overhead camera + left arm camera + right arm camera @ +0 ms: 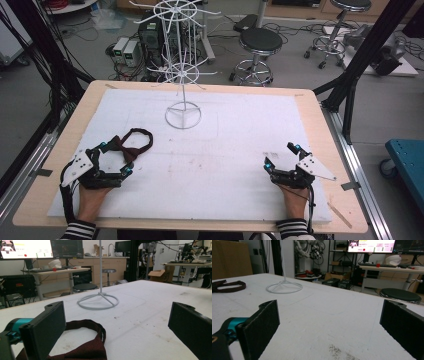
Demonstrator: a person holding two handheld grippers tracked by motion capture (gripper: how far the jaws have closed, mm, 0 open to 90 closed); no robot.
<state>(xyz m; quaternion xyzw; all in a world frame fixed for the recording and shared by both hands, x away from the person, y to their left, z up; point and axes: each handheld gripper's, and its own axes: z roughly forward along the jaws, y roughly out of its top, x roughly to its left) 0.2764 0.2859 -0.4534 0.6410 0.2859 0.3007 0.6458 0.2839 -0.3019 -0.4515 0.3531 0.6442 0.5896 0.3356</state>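
A dark maroon bow tie with a looped strap (134, 143) lies on the white mat (210, 150) at the left. My left gripper (116, 158) rests open right beside it; in the left gripper view the bow tie (87, 345) lies low between the spread jaws, nearer the left one. A white wire rack stand (183, 75) rises from a ring base (98, 301) at the mat's far middle. My right gripper (281, 156) sits open at the right, nothing between its jaws. In the right gripper view the bow tie (227, 286) lies far to the left and the ring base (284, 287) stands ahead.
The mat covers a wooden table (320, 125) with rounded corners. Black frame posts (360, 60) stand at both sides. Stools (259, 47), cables and equipment lie on the floor beyond the far edge. A blue cart (407, 160) stands off to the right.
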